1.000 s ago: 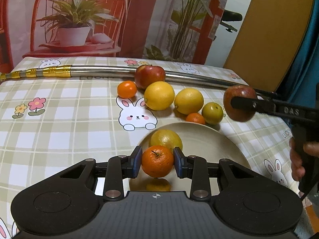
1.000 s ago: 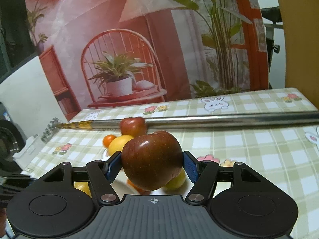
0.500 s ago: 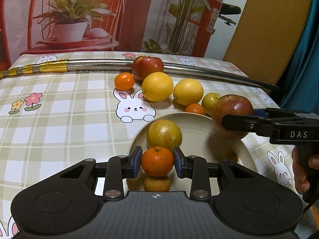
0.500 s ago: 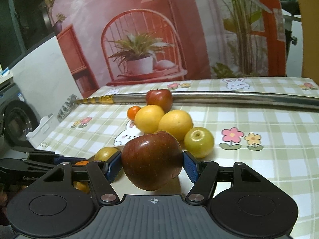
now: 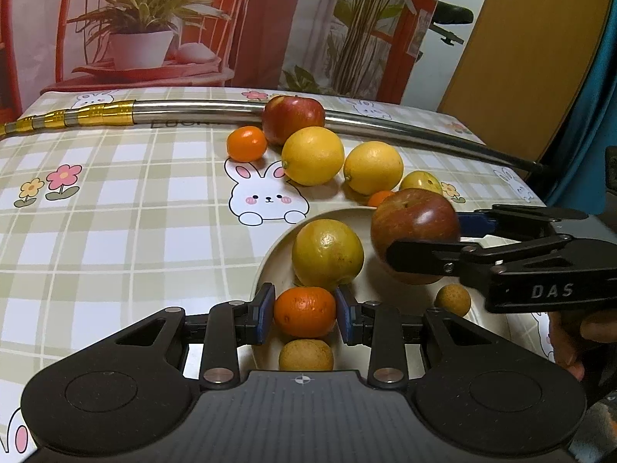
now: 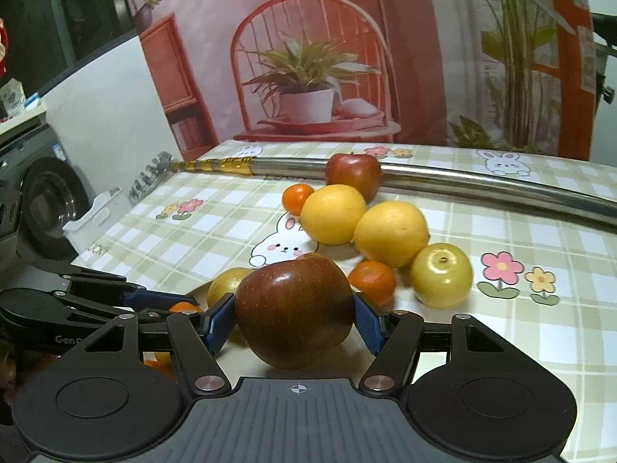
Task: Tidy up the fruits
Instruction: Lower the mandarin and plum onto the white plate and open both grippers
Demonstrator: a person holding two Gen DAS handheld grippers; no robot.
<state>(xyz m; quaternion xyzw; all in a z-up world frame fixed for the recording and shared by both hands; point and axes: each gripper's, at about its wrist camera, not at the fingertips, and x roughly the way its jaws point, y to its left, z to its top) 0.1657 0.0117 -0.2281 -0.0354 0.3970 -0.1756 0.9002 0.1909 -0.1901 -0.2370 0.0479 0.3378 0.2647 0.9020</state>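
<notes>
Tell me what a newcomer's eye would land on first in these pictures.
The dark red apple clamped in the right gripper, hanging over the cream round plate. Next, the small orange mandarin pinched in the left gripper at the plate's near edge. Behind them, loose yellow lemons cluster on the checked rabbit-print tablecloth.

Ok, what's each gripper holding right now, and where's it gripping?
Left gripper holds a small orange by its sides, over the plate. Right gripper holds a red apple by its sides.
</notes>
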